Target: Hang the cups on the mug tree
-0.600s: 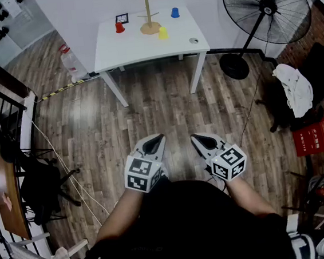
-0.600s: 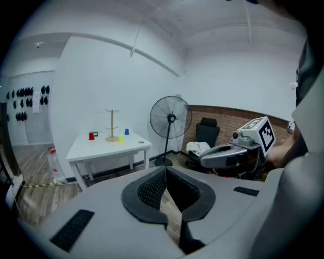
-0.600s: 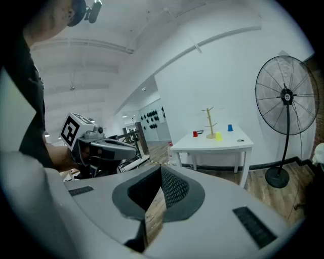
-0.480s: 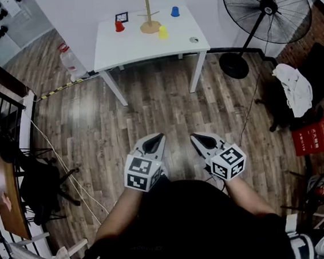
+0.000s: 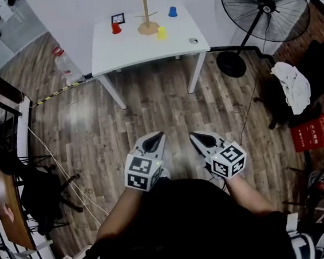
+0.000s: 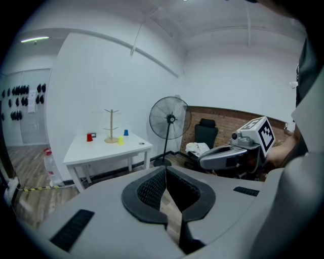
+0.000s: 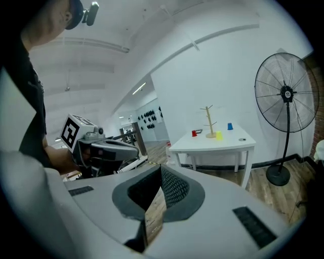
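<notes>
Shifted slightly up-frame: white table [image 5: 142, 50]. Small red plastic cup [image 5: 116, 28], probably light and rigid: grip its rim. Left gripper [image 5: 153, 143] and right gripper [image 5: 200, 139] closed, empty.

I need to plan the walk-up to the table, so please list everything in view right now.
table: one, white, ahead across the wooden floor
mug tree: one, wooden, bare, far middle of the table
red cup: one, red, on the table left of the tree
yellow cup: one, yellow, on the table, front right of the tree
blue cup: one, blue, on the table right of the tree
marker card: one, black and white, behind the red cup
fan: one, black, on the floor right of the table
bottle: one, clear, on the floor left of the table
crate: one, red, far right
left gripper: grey, shut, empty
right gripper: grey, shut, empty
</notes>
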`<state>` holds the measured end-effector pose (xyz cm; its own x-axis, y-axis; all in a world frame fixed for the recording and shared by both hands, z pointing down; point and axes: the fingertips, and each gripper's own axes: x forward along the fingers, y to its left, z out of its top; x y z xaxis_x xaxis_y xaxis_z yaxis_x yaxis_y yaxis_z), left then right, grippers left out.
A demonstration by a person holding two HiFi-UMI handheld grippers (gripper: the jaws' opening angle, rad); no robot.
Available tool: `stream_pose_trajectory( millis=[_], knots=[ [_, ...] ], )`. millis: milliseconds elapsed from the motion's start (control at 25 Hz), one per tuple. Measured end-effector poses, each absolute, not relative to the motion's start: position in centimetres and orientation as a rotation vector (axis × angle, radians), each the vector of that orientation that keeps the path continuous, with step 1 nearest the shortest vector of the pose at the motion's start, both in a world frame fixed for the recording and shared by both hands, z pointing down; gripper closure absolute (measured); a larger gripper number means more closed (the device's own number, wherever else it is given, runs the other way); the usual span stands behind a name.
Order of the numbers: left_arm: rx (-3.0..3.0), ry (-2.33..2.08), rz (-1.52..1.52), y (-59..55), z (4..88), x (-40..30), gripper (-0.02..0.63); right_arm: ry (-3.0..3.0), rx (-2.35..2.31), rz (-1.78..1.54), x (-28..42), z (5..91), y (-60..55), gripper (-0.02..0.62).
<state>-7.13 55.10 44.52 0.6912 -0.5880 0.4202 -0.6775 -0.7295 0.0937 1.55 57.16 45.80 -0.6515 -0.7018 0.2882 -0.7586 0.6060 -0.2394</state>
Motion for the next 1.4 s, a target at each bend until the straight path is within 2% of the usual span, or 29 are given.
stream_pose_trajectory(
  millis=[680,1120,1400],
  knots=[
    [2.688,-0.91,0.558,50.6,45.7,-11.9,0.589,-2.56,1.352,0.535,-2.3,46.7,53.5,0.589],
    [2.634,-0.914,0.557,48.0,47.3,-12.0,0.589,-2.581,1.316,0.59,-2.5,47.4,50.4,0.589],
    [2.606,-0.946,0.59,43.1,47.6,-10.3,0.589,-2.578,1.324,0.588,-0.7,47.6,43.8,0.589]
  ],
)
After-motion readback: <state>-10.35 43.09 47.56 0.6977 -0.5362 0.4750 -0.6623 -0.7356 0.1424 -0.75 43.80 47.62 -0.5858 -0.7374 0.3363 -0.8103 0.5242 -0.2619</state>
